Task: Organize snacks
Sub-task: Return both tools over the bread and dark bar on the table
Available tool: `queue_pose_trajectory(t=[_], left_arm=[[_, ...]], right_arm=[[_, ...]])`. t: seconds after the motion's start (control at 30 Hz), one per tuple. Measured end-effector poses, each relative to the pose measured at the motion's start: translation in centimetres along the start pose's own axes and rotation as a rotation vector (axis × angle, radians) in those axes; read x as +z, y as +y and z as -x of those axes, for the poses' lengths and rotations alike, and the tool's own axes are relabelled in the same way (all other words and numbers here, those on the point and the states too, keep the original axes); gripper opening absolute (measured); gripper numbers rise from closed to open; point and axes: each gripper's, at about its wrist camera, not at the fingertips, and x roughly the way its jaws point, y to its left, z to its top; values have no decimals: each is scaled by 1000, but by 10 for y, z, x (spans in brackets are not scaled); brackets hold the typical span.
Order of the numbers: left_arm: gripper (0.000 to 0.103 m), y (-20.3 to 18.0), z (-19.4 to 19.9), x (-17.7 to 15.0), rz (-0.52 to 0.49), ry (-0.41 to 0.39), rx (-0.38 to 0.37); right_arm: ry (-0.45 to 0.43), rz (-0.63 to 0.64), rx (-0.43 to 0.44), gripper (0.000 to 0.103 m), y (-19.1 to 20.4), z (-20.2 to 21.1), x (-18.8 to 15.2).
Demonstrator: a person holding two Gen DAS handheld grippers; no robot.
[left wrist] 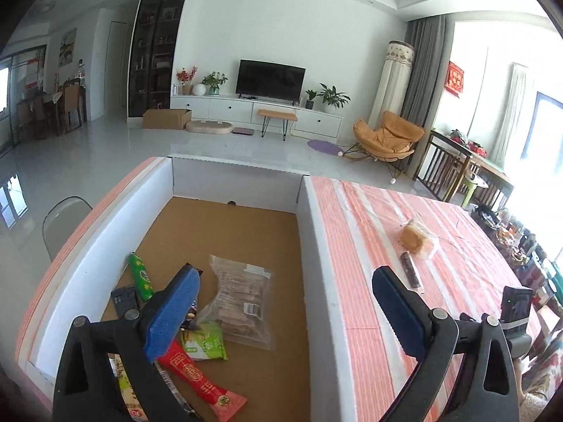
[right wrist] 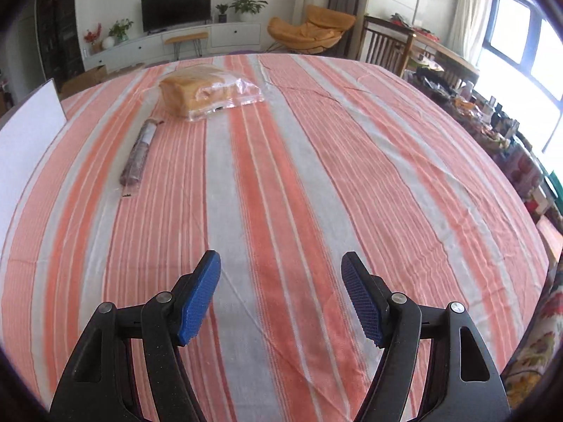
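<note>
My left gripper [left wrist: 286, 277] is open and empty above the right wall of a white box [left wrist: 316, 246] with a brown floor. In the box lie a clear bag of biscuits [left wrist: 242, 299], a green tube snack [left wrist: 140, 276], a red sausage pack [left wrist: 197, 376], a green packet [left wrist: 206, 344] and a dark packet [left wrist: 123, 297]. On the striped tablecloth [right wrist: 281, 183] lie a bagged bread loaf [right wrist: 204, 93], also in the left wrist view [left wrist: 417, 239], and a dark sausage stick [right wrist: 139, 153], also there [left wrist: 411, 269]. My right gripper [right wrist: 281, 274] is open and empty, well short of both.
The box's white wall [right wrist: 28, 130] stands at the left edge of the right wrist view. The right gripper's body [left wrist: 515, 307] shows at the table's right side. A cluttered shelf [right wrist: 492, 116] runs past the table's right edge. A grey chair [left wrist: 63, 221] stands to the box's left.
</note>
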Motion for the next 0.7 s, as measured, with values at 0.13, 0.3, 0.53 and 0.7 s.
queue_pose_trajectory(t=[0.13,0.3,0.53,0.7], left_arm=[[103,-71,-2,-8,-102,51,-142],[103,-151,-50,-42,-207,247,-256],[102,-190,-134,-80,-191,449,-191],[102,-202,-170,-80,-204,448,-121]], right_arm=[[13,-43,10,74,-6,-7,0],[23,-92,32,80,-15,-13,-2],[27,-122,38,82,-20,-12,-7],[32,-117,49,87,-22,-13,-6]])
